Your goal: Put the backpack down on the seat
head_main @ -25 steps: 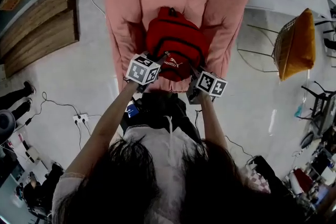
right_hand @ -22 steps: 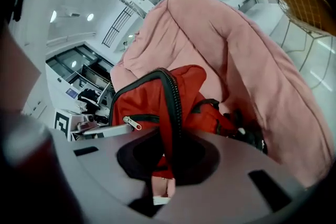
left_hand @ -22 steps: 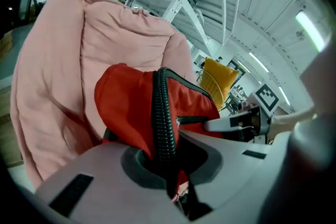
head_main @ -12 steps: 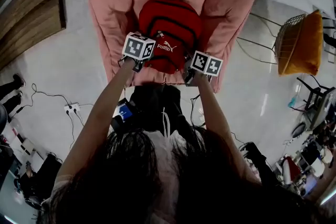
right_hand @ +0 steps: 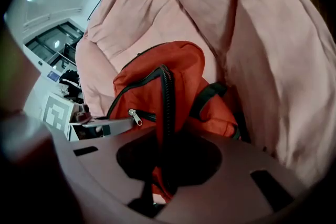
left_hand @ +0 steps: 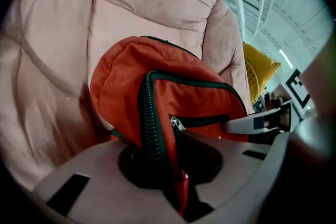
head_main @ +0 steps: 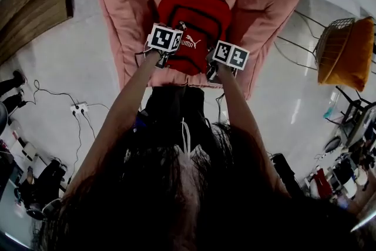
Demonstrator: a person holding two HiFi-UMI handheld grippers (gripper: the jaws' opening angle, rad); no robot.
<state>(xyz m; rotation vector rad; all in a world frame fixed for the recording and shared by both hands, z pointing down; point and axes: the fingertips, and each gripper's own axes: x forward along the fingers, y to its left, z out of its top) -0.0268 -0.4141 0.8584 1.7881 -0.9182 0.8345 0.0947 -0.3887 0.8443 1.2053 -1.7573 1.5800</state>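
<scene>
- Backpack point(head_main: 191, 26) is down in the well of the pink armchair point(head_main: 120, 3), between the two armrests, far end toward the backrest.
- From the head view it looks like it lies on the seat point(head_main: 176, 80), near end close to the seat's front edge. I can't tell whether the full weight is on the cushion.
- Left hand-held gripper point(head_main: 161, 62) is clenched on the backpack: its own view shows red fabric and the black zipper point(left_hand: 149, 113) pinched between the jaws.
- Right hand-held gripper point(head_main: 211, 72) is the same, clamped on a fold of red fabric by the zipper on the other side of the near end.
- Both hand-held grippers sit low, just beside the front edge of the seat, one on each side of the bag.
- My read: carry and lowering are essentially done, placement nearly there.
- Left to do: let the bag settle fully, open both sets of jaws, pull both hands clear.
- One thing I'd check: the bag stands a bit bulged at the near end where it's pinched, so it may slump forward on release. The armrests should stop any sideways roll.
</scene>
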